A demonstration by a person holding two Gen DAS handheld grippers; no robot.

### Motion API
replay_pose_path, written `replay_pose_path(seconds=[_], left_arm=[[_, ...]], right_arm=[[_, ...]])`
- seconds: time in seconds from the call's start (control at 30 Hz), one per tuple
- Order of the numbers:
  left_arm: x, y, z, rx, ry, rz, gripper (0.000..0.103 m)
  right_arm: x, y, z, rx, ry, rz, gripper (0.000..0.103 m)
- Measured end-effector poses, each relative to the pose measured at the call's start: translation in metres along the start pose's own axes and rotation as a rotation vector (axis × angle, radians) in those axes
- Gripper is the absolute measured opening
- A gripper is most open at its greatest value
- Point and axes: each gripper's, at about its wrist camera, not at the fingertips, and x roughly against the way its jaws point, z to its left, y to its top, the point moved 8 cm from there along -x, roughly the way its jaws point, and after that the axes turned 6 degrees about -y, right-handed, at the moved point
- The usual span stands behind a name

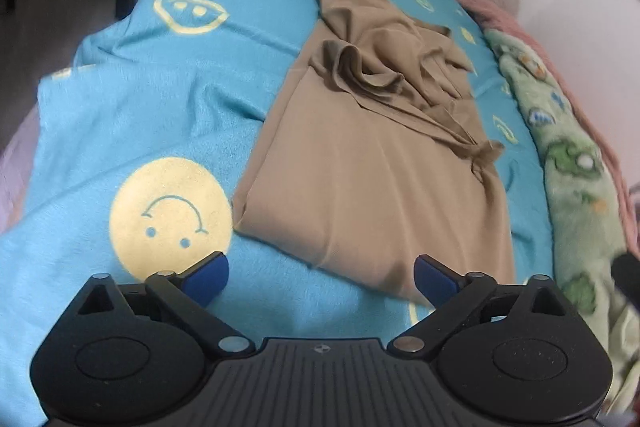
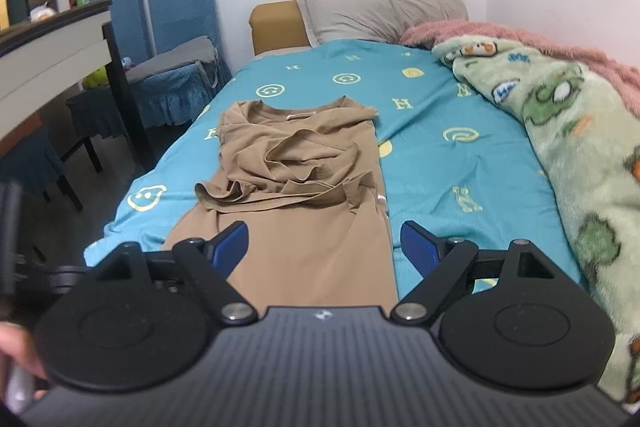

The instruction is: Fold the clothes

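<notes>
Grippers (image 1: pixel 321 277) (image 2: pixel 324 247) (both agape) above shirt (image 2: pixel 304 187).

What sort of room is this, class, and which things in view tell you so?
Most likely a bedroom: a bed with a turquoise smiley-print cover, a grey pillow at its head, and a fleecy green blanket along the wall side.

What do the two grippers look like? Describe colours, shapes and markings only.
The left gripper and the right gripper look alike: a dark grey ribbed body with a small round emblem at its front edge, two round black housings, black linkage arms on silver pivot pins, and blue finger pads. No cables show.
</notes>
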Motion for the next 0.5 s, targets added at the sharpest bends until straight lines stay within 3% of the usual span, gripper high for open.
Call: replay_pose_path(seconds=[0.23,0.33,0.43,0.5], left_arm=[[-0.003,0.009,0.005,0.166,-0.113,-0.084,0.097],[-0.002,0.016,0.014,0.26,-0.157,-0.121,0.082],[-0.001,0.02,0.025,0.341,-0.18,-0.159,0.051],[-0.003,0.02,0.032,0.373,-0.17,-0.165,0.018]], right_arm=[[-0.019,-0.011,-0.026,-0.249,0.079,0.124,0.085],[-0.028,-0.019,-0.033,-0.361,0.114,0.18,0.085],[-0.043,-0.034,-0.031,-0.501,0.191,0.27,0.086],[-0.056,-0.047,-0.026,-0.615,0.268,0.354,0.086]])
